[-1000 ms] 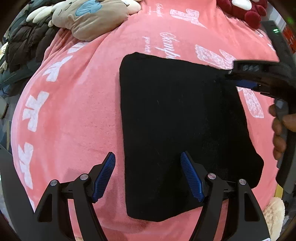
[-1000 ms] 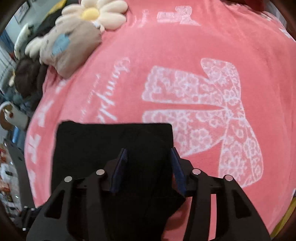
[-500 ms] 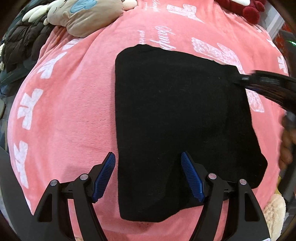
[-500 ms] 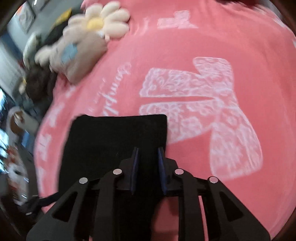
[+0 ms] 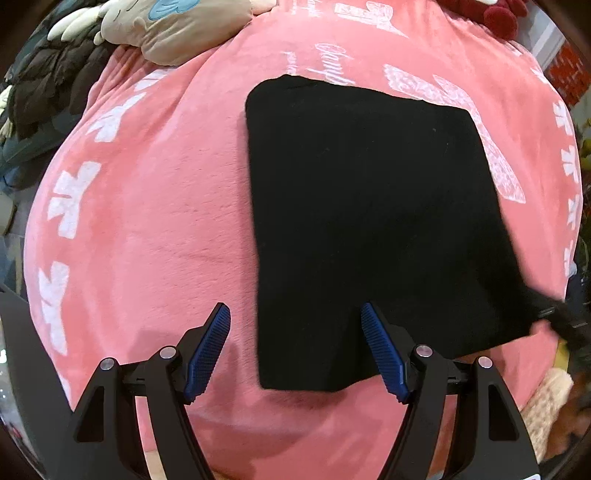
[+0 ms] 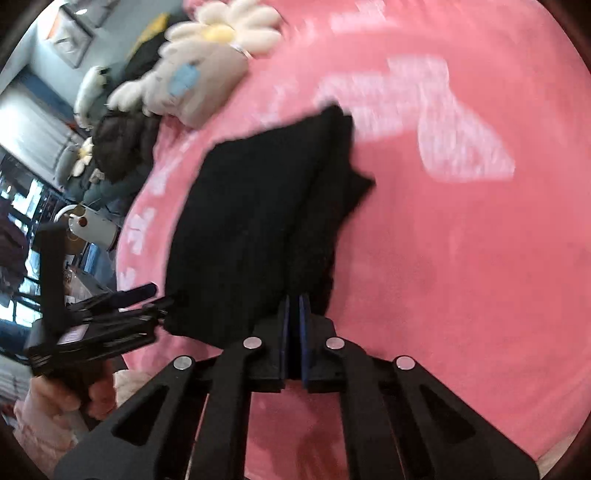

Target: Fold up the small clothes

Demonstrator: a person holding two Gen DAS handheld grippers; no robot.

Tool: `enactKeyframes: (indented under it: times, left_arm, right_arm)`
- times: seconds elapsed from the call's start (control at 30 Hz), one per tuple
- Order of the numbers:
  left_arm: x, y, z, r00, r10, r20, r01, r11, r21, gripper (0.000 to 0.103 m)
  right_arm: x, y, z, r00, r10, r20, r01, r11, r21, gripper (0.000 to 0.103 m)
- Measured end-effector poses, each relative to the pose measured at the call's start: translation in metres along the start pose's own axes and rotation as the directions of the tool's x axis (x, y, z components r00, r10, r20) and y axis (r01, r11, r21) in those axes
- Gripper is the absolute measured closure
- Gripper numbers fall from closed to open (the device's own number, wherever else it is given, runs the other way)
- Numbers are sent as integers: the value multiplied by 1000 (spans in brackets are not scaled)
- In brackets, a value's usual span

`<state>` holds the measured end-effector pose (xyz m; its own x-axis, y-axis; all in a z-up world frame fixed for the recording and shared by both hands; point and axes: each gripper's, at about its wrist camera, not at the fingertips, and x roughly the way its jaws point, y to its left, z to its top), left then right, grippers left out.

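Left tongs [image 5: 295, 350]: jaws wide apart, holding nothing, low over the blanket [image 5: 155, 206]. Left pad sits over bare pink; right pad overlaps the near edge of the cloth [image 5: 369, 221]. Can't tell if either pad touches fabric.

Cloth: black, folded to a rough rectangle, lying flat on the blanket ahead of the left tongs and mostly to their right. Its left edge runs straight away from the gap between the pads. The near right corner is drawn out toward a dark blurred shape at the right rim of the left view, too smeared to identify.

Far left beyond the left tongs: plush toy [image 5: 184, 26] at the blanket's edge, dark jacket [image 5: 48, 85] beside it.

Right view is motion-blurred. At its left, the left tongs [image 6: 147, 299] appear with a hand [image 6: 66, 398] on the grip, tips right at the cloth's [image 6: 251, 221] near left corner.

Right tongs [image 6: 294, 306]: pads pressed together, clamped on a near edge of the cloth. The cloth rises bunched from the pinch and spreads ahead and to the left, with creases running away from the jaws. Its far right corner looks ragged and layered.

To the right of the right tongs: only blanket [image 6: 461, 258], with a white print ahead. Plush toy [image 6: 199, 85] with a daisy sits far ahead-left.
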<state>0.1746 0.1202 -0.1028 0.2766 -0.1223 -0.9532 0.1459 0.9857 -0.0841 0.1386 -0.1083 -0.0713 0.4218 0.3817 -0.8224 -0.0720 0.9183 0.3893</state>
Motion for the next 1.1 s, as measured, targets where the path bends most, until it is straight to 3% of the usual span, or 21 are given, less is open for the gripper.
enactKeyframes:
  times: [0.03, 0.1, 0.13, 0.2, 0.27, 0.33, 0.53, 0.63, 0.77, 0.87, 1.0, 1.1]
  left_arm:
    - [0, 1, -1, 1000, 4, -2, -4, 1000, 1, 32]
    - [0, 5, -5, 1000, 8, -9, -8, 1000, -5, 32]
    - [1, 6, -7, 1000, 3, -16, -4, 1000, -13, 32]
    - [-2, 8, -11, 1000, -14, -16, 13, 999, -30, 32]
    - [-3, 12, -14, 998, -64, -16, 63, 997, -52, 30]
    - [0, 18, -16, 992, -123, -26, 120, 988, -100, 27]
    - [26, 29, -16, 975, -200, -95, 178, 964, -198, 28]
    - [29, 24, -13, 969, -218, -113, 199, 967, -158, 42]
    - [24, 19, -10, 978, -171, -117, 159, 982, -106, 42]
    - [18, 17, -10, 985, -139, -105, 131, 988, -81, 42]
    - [17, 12, -13, 988, -117, -105, 110, 992, -66, 42]
    - [18, 11, -15, 988, -112, -108, 104, 991, -79, 41]
  right_arm:
    - [4, 0, -3, 999, -28, -15, 28, 999, -37, 98]
    - [30, -13, -15, 976, -185, -112, 174, 980, -98, 95]
    - [31, -19, -18, 973, -192, -127, 183, 980, -78, 95]
    - [23, -28, -25, 989, -84, -121, 86, 996, 13, 89]
    - [13, -31, -30, 997, -21, -79, 27, 998, 65, 59]
    - [13, -29, -33, 998, -1, -67, 5, 998, 67, 49]
    - [37, -21, -34, 995, 59, -84, -53, 996, 73, 47]
    - [40, -16, -28, 996, 56, -64, -52, 997, 58, 47]
    - [32, -16, -32, 997, 46, -60, -43, 998, 43, 47]
    - [21, -10, -44, 999, 16, -48, -18, 999, -36, 49]
    - [29, 6, -53, 997, -21, -78, 10, 990, -143, 57]
    - [43, 15, -48, 997, -66, -50, 56, 982, -183, 58]
